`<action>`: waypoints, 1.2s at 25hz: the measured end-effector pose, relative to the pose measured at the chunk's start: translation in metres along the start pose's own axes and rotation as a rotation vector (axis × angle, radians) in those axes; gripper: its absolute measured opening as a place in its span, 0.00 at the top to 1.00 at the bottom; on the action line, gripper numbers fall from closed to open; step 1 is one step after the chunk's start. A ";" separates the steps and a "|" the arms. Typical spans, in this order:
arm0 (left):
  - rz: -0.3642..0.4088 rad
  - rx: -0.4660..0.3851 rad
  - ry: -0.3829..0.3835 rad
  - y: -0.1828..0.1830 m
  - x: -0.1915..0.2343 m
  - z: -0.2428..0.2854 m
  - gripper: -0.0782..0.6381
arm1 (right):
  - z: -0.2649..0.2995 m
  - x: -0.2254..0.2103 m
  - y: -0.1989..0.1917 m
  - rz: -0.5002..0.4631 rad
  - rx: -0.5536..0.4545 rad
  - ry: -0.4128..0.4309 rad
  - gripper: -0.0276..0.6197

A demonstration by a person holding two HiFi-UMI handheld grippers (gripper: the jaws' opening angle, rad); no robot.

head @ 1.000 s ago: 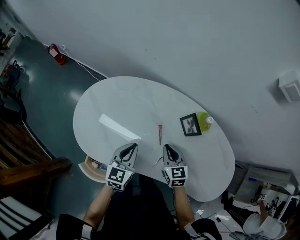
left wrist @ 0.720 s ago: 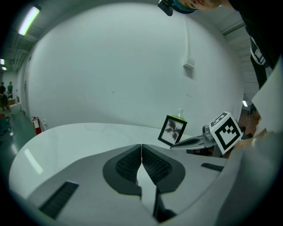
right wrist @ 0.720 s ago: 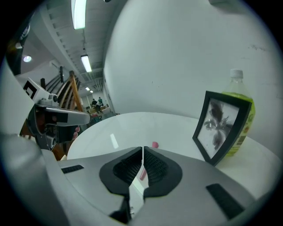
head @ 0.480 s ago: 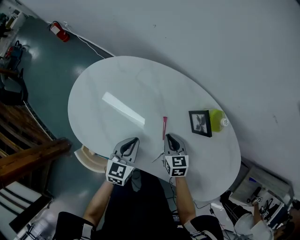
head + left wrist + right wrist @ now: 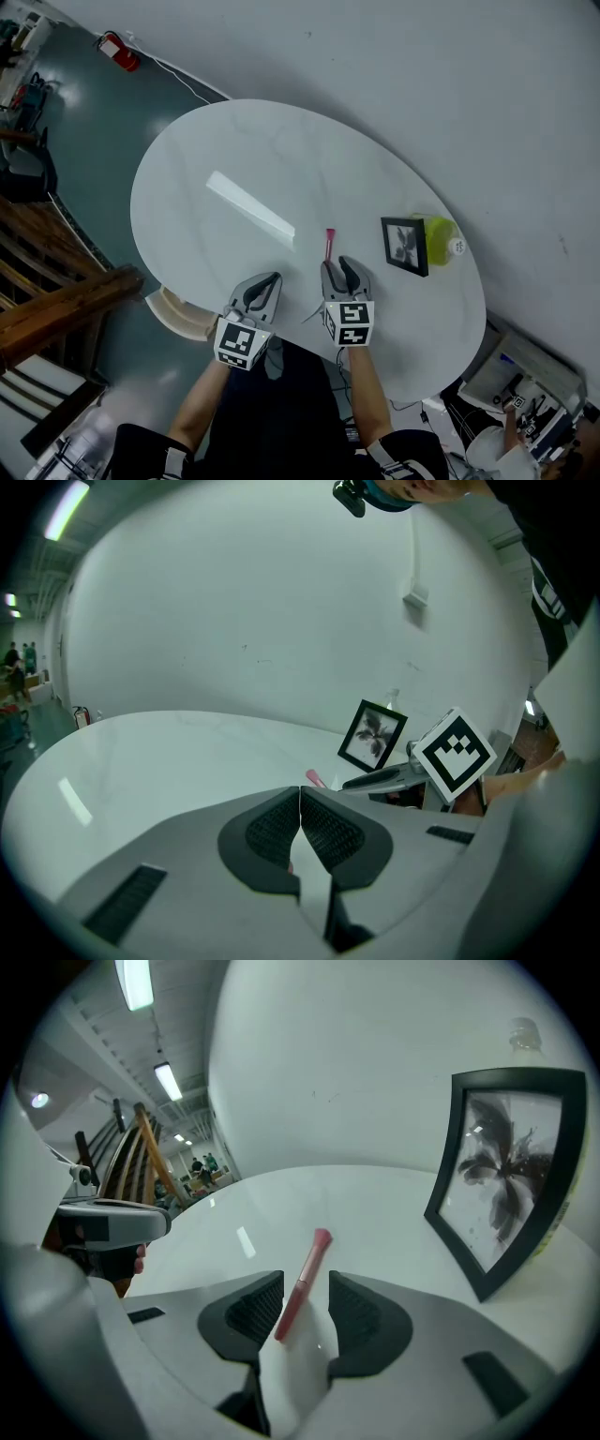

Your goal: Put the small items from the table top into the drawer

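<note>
Now, right claw [image 5: 339, 269]: we see its jaws just opening, pads clear of the pink stick [image 5: 329, 242] between them.
Left claw [image 5: 263, 283]: shut tight, empty.
Stick: on table [image 5: 234, 169], frame centre.

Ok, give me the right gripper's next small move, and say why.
Probably close on the pink stick. The right gripper has just been opening its jaws; they stand apart, and the stick's near end lies on the table between them, untouched.
</note>
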State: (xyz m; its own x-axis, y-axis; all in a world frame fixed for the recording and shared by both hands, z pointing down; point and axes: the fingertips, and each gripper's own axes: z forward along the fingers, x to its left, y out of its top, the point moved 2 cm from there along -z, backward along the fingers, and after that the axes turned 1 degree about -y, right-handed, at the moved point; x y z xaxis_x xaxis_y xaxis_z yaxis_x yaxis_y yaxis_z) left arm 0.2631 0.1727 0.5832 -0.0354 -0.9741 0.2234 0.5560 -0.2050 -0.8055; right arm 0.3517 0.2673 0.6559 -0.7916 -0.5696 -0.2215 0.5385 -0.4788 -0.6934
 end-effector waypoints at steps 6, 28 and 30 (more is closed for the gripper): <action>-0.003 0.022 -0.001 -0.006 0.000 0.000 0.86 | 0.006 0.000 0.000 -0.019 0.048 -0.018 0.73; -0.014 -0.033 0.064 0.004 0.020 -0.034 0.86 | -0.004 0.007 0.014 -0.042 0.032 -0.028 0.86; -0.017 -0.042 0.082 0.005 0.026 -0.044 0.86 | -0.009 0.014 0.022 -0.050 0.005 -0.020 0.86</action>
State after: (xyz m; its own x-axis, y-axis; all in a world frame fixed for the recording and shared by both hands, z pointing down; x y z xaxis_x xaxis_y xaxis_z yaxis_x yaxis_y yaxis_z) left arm 0.2284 0.1424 0.5610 -0.1133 -0.9747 0.1926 0.5191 -0.2233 -0.8250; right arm 0.3500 0.2552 0.6310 -0.8114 -0.5584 -0.1727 0.4999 -0.5100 -0.7000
